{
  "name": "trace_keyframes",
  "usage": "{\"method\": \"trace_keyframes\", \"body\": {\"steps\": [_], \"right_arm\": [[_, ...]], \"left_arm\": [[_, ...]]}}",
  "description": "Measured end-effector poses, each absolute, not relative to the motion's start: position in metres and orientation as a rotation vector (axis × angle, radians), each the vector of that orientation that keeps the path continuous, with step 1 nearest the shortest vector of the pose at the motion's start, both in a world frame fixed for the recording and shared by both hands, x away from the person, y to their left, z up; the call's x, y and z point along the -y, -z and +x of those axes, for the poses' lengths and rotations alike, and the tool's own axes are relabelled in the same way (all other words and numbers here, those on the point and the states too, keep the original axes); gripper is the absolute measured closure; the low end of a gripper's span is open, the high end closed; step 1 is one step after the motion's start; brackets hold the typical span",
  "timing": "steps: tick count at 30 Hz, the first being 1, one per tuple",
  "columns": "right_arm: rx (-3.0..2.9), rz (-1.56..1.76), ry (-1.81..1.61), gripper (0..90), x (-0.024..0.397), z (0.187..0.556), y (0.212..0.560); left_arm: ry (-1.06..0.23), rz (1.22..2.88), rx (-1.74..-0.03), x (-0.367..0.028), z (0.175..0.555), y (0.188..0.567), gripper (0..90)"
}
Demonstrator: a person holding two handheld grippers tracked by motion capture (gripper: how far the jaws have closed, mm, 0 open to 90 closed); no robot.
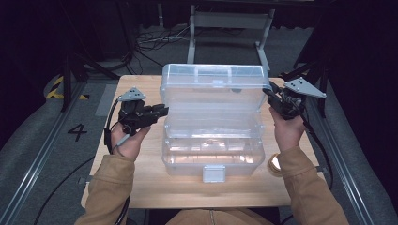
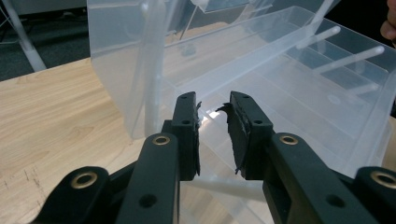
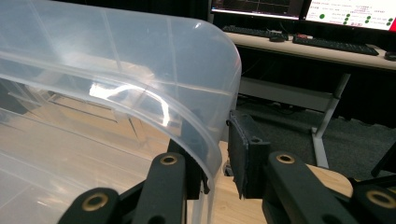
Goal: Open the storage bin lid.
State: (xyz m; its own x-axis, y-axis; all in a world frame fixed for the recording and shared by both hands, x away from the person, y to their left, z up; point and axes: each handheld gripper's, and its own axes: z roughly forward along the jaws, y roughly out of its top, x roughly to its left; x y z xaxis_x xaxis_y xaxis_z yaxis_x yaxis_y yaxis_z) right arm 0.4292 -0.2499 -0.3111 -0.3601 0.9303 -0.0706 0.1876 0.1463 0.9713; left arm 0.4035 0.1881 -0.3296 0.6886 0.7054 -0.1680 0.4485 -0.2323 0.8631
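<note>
The clear plastic toolbox (image 1: pixel 212 122) lies long-side across the table (image 1: pixel 141 187), lid (image 1: pixel 213 86) raised, latch (image 1: pixel 214 173) facing the person. The left gripper (image 1: pixel 162 111) stands apart and empty at its left end. The right gripper (image 1: pixel 271 96) straddles the lid's edge without pinching.

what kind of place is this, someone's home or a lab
Most likely a lab or recording studio: monitors and keyboards on a desk behind, cables across the grey floor, and black-and-yellow hazard tape beside the small wooden table.

Lab or recording studio workspace.
Black curtains, floor rails (image 1: pixel 33 164), tangled cables (image 1: pixel 155 40), and desk monitors (image 3: pixel 299 9) with keyboards (image 3: pixel 336 45) surround a wooden table (image 1: pixel 141 187).
</note>
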Motion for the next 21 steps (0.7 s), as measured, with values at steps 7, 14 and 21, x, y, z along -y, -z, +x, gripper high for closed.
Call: {"method": "trace_keyframes", "body": {"steps": [7, 14, 21], "right_arm": [[-1.678, 1.08, -1.228, 77.2, 0.247, 0.435, 0.308], [-1.695, 1.079, -1.214, 77.7, 0.247, 0.441, 0.306], [-1.722, 1.064, -1.207, 77.3, 0.249, 0.445, 0.304]], "left_arm": [[-0.314, 1.878, -0.902, -0.195, 0.39, 0.324, 71.7], [-0.281, 1.903, -0.869, -0.199, 0.371, 0.317, 71.0], [-0.251, 1.968, -0.774, -0.19, 0.352, 0.314, 65.6]]}}
